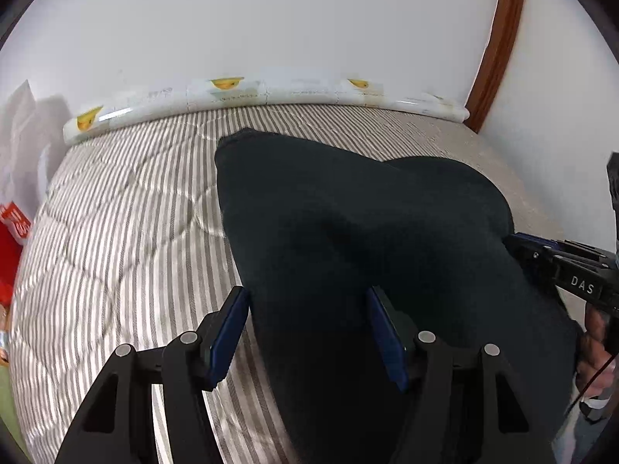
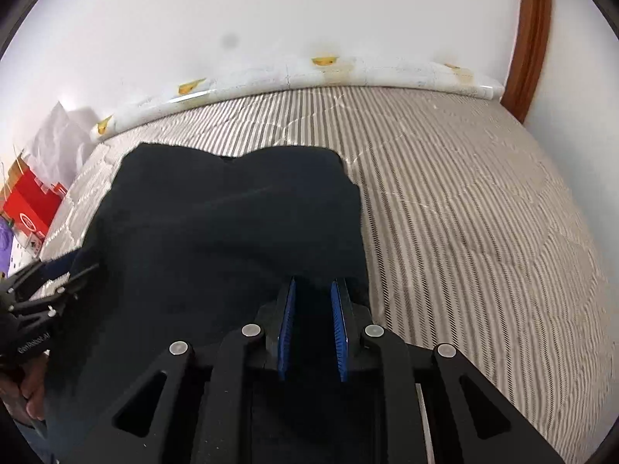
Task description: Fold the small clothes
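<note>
Both tongs work the dark garment [image 1: 348,232] on the striped bed [image 1: 127,232]. My left tongs [image 1: 307,332] gape wide around its edge; my right tongs [image 2: 313,332] pinch a fold.

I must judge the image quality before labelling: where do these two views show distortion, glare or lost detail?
Left wrist view: fisheye bends the wooden trim into a curve; the black garment is so dark its folds barely show. Right wrist view: the striped bedcover shimmers with moiré, a grey smudge sits on the wall, and the glossy strip carries glare.
</note>
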Action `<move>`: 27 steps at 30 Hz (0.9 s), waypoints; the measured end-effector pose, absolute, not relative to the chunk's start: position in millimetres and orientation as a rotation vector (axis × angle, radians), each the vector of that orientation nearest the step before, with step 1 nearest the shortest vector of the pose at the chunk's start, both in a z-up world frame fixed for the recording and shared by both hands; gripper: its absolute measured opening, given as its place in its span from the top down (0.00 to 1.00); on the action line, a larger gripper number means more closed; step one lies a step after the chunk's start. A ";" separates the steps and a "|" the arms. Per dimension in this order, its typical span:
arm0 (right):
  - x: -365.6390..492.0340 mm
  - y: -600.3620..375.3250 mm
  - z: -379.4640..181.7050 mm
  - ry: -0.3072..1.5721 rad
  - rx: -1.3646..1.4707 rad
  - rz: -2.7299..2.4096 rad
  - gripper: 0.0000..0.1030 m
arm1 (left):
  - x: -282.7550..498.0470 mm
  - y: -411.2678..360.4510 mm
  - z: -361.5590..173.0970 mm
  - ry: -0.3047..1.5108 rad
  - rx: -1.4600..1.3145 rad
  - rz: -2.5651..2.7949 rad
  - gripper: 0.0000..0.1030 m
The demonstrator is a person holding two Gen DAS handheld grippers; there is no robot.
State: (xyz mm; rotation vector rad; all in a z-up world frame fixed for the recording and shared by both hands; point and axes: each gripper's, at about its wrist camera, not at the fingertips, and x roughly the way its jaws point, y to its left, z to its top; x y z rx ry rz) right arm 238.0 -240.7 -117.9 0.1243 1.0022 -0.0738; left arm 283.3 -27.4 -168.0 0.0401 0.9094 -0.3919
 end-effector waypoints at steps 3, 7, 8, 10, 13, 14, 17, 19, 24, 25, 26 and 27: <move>215.8 -243.1 -107.0 0.966 0.124 -0.044 0.80 | 266.4 -24.0 -166.1 0.914 0.036 -0.390 0.40; 185.7 -243.1 -105.7 0.944 0.125 0.009 0.80 | 235.6 -22.4 -163.9 0.902 0.047 -0.386 0.41; 176.7 -242.8 -106.9 0.945 0.118 0.017 0.80 | 227.1 -21.9 -163.1 0.898 0.048 -0.381 0.41; 161.5 -243.7 -112.8 0.961 0.103 0.031 0.80 | 211.7 -20.3 -161.2 0.893 0.044 -0.370 0.41; 143.9 -245.0 -117.9 0.969 0.085 0.028 0.80 | 190.0 -19.9 -157.2 0.886 0.049 -0.353 0.41; 140.8 -245.1 -118.1 0.968 0.072 0.023 0.80 | 183.4 -19.8 -156.2 0.882 0.051 -0.343 0.41; 131.0 -245.3 -113.7 0.968 0.053 0.012 0.80 | 165.9 -17.6 -152.5 0.878 0.042 -0.321 0.42; 122.4 -246.9 -108.5 0.957 0.053 0.012 0.80 | 155.5 -15.1 -148.4 0.871 0.032 -0.315 0.42; 102.1 -250.9 -98.1 0.942 0.048 0.010 0.79 | 134.5 -8.5 -140.1 0.875 -0.018 -0.308 0.43; 98.3 -252.0 -95.5 0.941 0.050 0.008 0.79 | 129.7 -8.5 -138.0 0.870 -0.017 -0.301 0.43; 93.9 -253.3 -91.9 0.937 0.055 0.005 0.78 | 123.6 -8.8 -135.1 0.862 -0.015 -0.291 0.43; 90.1 -254.8 -87.9 0.928 0.062 0.001 0.75 | 118.6 -9.4 -131.2 0.853 -0.014 -0.282 0.43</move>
